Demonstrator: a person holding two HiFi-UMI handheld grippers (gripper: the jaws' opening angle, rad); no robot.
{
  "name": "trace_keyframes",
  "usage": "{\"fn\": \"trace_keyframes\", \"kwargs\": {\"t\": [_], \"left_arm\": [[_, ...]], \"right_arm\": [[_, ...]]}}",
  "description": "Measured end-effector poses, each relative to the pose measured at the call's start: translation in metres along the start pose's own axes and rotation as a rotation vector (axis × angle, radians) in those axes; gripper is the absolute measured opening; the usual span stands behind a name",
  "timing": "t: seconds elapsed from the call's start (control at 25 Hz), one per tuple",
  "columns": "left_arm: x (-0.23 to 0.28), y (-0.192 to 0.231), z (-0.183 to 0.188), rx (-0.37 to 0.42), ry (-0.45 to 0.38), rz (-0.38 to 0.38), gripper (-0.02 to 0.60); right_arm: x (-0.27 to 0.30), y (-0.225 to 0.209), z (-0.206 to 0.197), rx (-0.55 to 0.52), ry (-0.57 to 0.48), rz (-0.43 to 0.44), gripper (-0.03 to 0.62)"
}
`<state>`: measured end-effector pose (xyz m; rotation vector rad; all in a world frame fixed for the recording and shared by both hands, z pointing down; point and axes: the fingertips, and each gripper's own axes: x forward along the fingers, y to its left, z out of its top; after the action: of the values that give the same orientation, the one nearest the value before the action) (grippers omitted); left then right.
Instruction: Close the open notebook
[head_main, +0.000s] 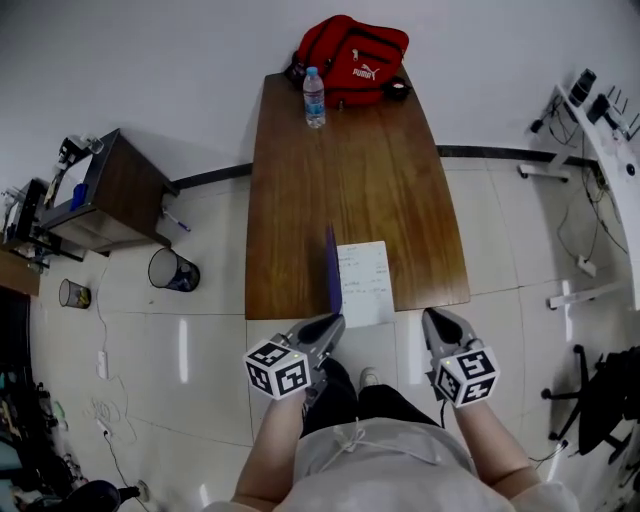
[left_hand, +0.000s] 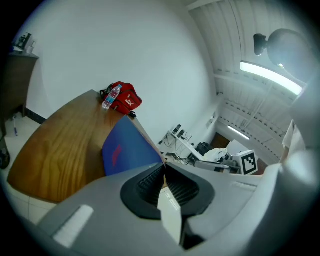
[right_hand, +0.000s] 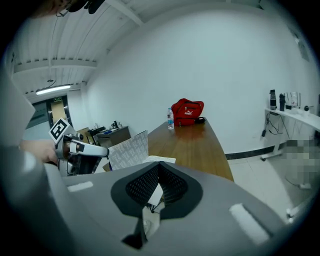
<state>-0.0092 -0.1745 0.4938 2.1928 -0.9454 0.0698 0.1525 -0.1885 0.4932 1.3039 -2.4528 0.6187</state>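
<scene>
The notebook lies at the near edge of the wooden table (head_main: 300, 180). Its blue cover (head_main: 331, 268) stands upright on edge, and a written white page (head_main: 366, 283) lies flat to the right of it. My left gripper (head_main: 333, 322) is at the cover's near lower corner. In the left gripper view the jaws (left_hand: 164, 164) are pinched together on the edge of the blue cover (left_hand: 125, 150). My right gripper (head_main: 434, 318) hangs just off the table's front edge, right of the page, shut and holding nothing. The right gripper view shows the cover's patterned inside (right_hand: 129, 150).
A red bag (head_main: 352, 55) and a water bottle (head_main: 314, 97) stand at the table's far end. A low dark cabinet (head_main: 110, 190) and a waste bin (head_main: 173, 270) are on the floor to the left. A white rack (head_main: 600, 110) and a chair (head_main: 605, 400) are on the right.
</scene>
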Motion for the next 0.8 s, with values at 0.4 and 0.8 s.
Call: {"fn": "trace_keyframes", "kwargs": {"t": [0.4,0.8], "left_arm": [[0.083,-0.025,-0.054,0.001,0.17,-0.094,0.025],[0.14,-0.009,-0.112,0.135,0.469,-0.085,0.028]], "right_arm": [[-0.041,-0.047,-0.025,0.056,0.019,-0.104,0.006],[-0.033,-0.066,-0.059,0.118,0.072,-0.11,0.006]]}}
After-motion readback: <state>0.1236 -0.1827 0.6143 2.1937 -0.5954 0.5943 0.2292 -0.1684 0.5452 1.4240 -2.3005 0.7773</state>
